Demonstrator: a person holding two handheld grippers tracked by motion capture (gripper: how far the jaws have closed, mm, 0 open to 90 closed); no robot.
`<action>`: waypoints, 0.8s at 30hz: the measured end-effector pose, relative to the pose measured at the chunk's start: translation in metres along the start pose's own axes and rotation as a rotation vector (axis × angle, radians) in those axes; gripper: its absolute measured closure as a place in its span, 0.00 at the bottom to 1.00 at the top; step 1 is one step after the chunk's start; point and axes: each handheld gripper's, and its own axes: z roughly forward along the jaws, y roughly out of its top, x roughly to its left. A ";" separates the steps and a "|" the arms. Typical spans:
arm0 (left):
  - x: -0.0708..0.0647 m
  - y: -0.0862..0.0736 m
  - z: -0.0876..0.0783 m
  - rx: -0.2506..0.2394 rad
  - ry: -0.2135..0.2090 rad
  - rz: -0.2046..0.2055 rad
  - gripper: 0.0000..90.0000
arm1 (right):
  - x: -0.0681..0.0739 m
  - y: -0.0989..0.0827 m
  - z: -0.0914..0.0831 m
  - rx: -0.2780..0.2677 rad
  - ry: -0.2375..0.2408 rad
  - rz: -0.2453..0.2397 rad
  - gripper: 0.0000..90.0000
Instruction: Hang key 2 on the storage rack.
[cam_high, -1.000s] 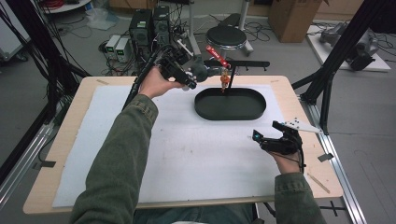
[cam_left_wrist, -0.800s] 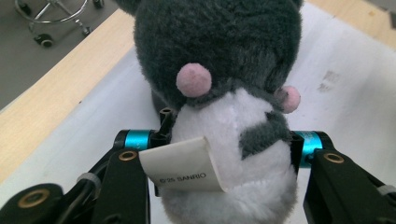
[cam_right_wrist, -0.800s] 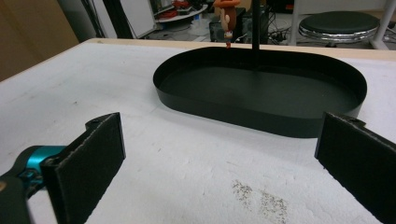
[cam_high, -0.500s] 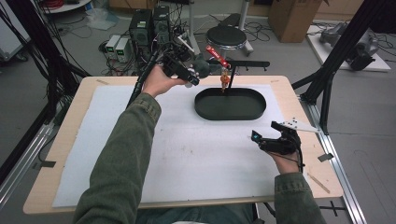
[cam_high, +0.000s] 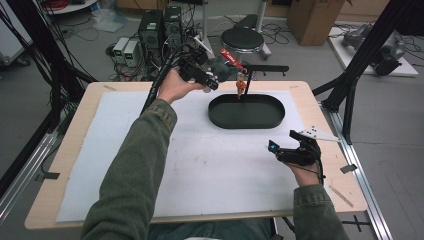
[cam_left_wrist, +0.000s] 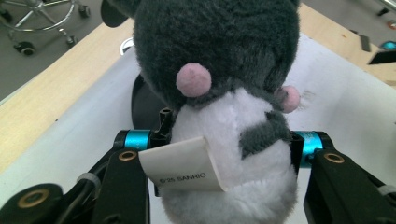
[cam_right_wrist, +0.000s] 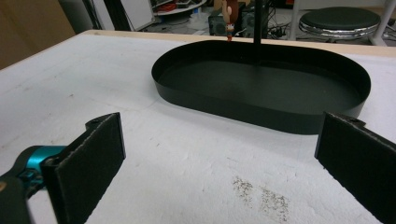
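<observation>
Across the white mat (cam_high: 200, 165) that covers most of the wooden table (cam_high: 95, 92), the surface lies bare from the near edge up to the black oval tray (cam_high: 220, 117), which sits far and right of centre. A thin black post (cam_high: 247, 85) rises at the tray's far rim, and a small orange figure (cam_high: 240, 86) hangs just beside it over that rim. Wood shows as a narrow border round the mat on the left, far and right sides. Beyond the far edge are computer boxes (cam_high: 160, 27), a round stool (cam_high: 242, 39) and a tangle of cables on the floor.

Held up at the far side of the table, just left of the tray, the left gripper (cam_high: 220, 72) has its jaws closed on a grey and white plush toy (cam_left_wrist: 224, 93). In the left gripper view the jaws press the toy's white belly from both sides (a paper tag (cam_left_wrist: 182, 165) curls off it, next to one jaw). The toy is off the surface, near the tray's far-left rim.

Near the right edge, the right gripper (cam_high: 280, 152) rests low on the mat, well apart from the toy, its jaws spread wide with nothing between them, facing the tray.
</observation>
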 end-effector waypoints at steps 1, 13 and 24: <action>0.001 0.001 0.001 -0.013 0.012 -0.017 0.59 | 0.000 0.000 0.000 0.001 0.002 -0.004 0.01; 0.039 -0.014 0.006 -0.114 0.000 -0.254 0.53 | 0.000 -0.001 0.000 -0.001 0.002 -0.010 0.01; 0.040 -0.023 -0.007 -0.140 -0.053 -0.177 0.19 | 0.001 -0.001 0.000 0.002 0.005 -0.008 0.01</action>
